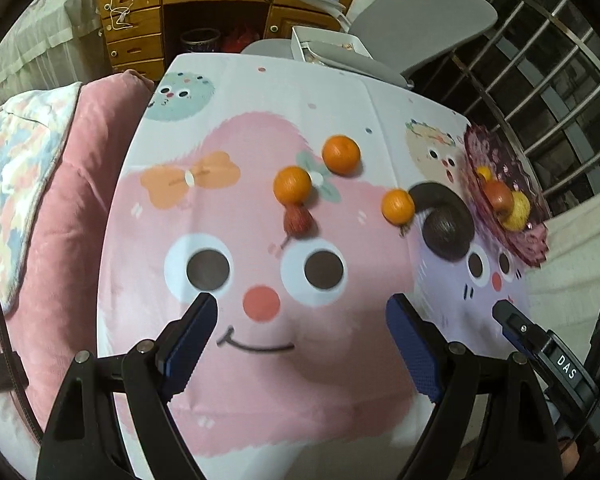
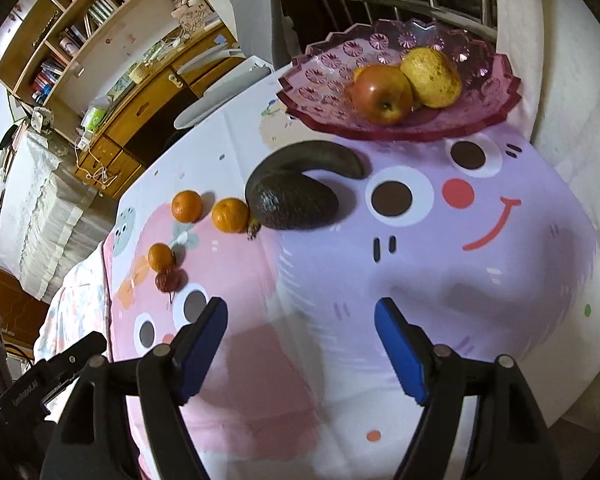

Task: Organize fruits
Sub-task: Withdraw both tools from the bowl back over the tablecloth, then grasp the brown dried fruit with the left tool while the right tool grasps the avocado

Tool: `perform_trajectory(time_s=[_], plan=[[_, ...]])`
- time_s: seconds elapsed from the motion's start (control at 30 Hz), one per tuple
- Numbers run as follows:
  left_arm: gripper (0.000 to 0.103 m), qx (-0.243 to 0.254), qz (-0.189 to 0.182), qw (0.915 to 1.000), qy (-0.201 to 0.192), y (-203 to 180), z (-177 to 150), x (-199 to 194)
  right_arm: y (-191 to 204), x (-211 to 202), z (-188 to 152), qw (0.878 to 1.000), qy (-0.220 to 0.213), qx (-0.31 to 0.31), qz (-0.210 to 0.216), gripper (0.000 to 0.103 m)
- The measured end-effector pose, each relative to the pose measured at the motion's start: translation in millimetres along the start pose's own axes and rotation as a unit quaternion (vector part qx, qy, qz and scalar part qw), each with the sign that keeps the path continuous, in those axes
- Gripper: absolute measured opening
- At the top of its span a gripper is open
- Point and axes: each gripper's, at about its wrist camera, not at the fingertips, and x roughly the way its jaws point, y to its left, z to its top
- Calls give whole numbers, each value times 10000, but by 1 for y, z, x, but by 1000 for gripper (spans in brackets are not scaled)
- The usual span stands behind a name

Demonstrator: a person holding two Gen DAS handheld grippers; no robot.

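Observation:
A pink glass fruit bowl [image 2: 324, 80] [image 1: 536, 236] at the table's far right holds a red apple [image 2: 382, 94] [image 1: 498, 197] and a yellow fruit [image 2: 432, 76] [image 1: 518, 210]. In front of it lie a blackened banana [image 2: 324, 158] [image 1: 436, 196] and a dark avocado [image 2: 292, 202] [image 1: 446, 236]. Three oranges [image 1: 341, 154] [image 1: 292, 185] [image 1: 398, 206] and a small red fruit [image 1: 297, 222] [image 2: 168, 280] rest on the cartoon tablecloth. My left gripper [image 1: 300, 316] hangs open over the pink face, short of the oranges. My right gripper [image 2: 300, 318] hangs open over the lilac face with nothing between its fingers.
The right gripper's body [image 1: 548, 352] shows at the lower right of the left wrist view. A pink cushion and quilt [image 1: 60, 184] lie left of the table. A wooden desk [image 1: 204, 12], grey chair [image 1: 420, 20] and metal railing [image 1: 540, 80] stand behind.

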Motion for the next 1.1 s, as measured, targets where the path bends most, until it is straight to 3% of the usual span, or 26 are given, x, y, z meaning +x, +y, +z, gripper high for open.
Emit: perform_trajectory(time_s=[0.43,0.73,1.1], plan=[[84,-148,88,9998,86,11,32,46,18,53,33,9997,-183,-91,-163,79],[79,-178,-26,9996,229,11,47,93,23,87,49,9970,-471,-257,-558,85],[63,-71,-78,9990,439,4,58,128,31,110,56,9946,-471,-427,-822,91]])
